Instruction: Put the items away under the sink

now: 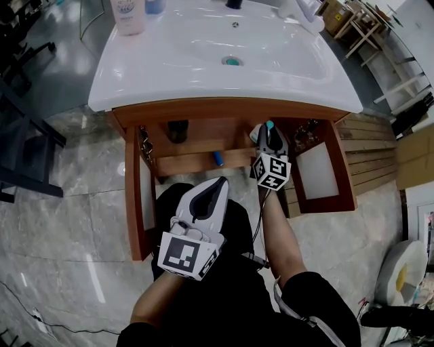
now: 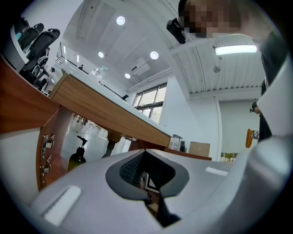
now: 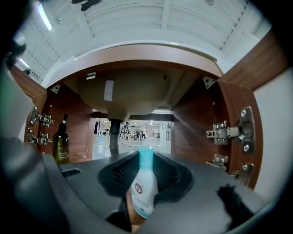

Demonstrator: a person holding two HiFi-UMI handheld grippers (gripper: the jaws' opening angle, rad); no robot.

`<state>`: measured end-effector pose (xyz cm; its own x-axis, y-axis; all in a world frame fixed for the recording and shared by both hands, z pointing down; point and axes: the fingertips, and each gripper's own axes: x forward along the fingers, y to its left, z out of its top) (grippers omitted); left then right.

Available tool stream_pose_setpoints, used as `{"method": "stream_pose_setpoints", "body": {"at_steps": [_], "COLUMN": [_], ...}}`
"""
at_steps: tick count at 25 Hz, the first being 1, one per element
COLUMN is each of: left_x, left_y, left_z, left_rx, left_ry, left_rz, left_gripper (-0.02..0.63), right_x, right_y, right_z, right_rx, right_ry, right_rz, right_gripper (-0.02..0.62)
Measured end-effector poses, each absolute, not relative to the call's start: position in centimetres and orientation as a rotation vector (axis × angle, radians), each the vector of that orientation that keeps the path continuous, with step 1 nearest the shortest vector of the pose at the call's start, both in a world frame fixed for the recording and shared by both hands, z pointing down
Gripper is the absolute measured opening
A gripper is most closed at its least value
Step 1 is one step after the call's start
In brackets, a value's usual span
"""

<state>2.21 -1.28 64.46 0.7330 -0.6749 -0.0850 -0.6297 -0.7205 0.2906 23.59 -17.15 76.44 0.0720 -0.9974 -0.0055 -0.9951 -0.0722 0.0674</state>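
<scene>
The small white bottle (image 3: 143, 192) with the teal cap carries a round red-and-dark emblem and a few lines of print, all too blurred to read. The right gripper (image 1: 270, 135) has its jaws part-way open and clamped on this bottle's sides, cap pointing away toward 12 o'clock. It holds the bottle at the mouth of the open cabinet (image 1: 133, 196), below the white sink (image 1: 203, 61).

Inside the cabinet, at 9 o'clock in the right gripper view, a dark green pump bottle (image 3: 61, 144) stands upright near the left wall. Its pale label is too small to make out. The drain pipe (image 3: 113, 137) drops from the basin's underside at 12 o'clock, and metal hinges (image 3: 229, 132) sit at 3 o'clock.

The left gripper (image 1: 220, 183) lies at 7 o'clock from the right one, in front of the cabinet. Its jaws are together at the tips with nothing between them.

On the sink's rim, at 11 o'clock in the head view, stands a pale pink bottle (image 1: 129, 15) with unreadable blue print.
</scene>
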Motion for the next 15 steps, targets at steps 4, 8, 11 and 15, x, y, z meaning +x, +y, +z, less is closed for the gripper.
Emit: {"method": "stream_pose_setpoints", "body": {"at_steps": [4,8,11,15], "left_x": [2.16,2.09,2.12,2.13], "left_y": [-1.24,-1.26,-1.27,-1.1], "left_z": [64.41,64.62,64.57,64.26], "left_rx": [2.694,2.687,2.691,2.701], "left_ry": [-1.031,-1.03,-1.03,-1.03], "left_rz": [-0.272,-0.269,-0.268,-0.274], "left_gripper": [0.008,0.007,0.007,0.008], "right_x": [23.72,23.81,23.76,23.67], "right_y": [-17.2,-17.12,-17.17,-17.02], "right_z": [76.43,76.4,76.31,76.1], "right_rx": [2.266,2.272,2.27,2.272], "right_ry": [-2.074,-2.079,-2.082,-2.08], "right_rz": [-0.102,-0.104,-0.105,-0.105], "right_gripper": [0.107,0.119,0.126,0.127]}}
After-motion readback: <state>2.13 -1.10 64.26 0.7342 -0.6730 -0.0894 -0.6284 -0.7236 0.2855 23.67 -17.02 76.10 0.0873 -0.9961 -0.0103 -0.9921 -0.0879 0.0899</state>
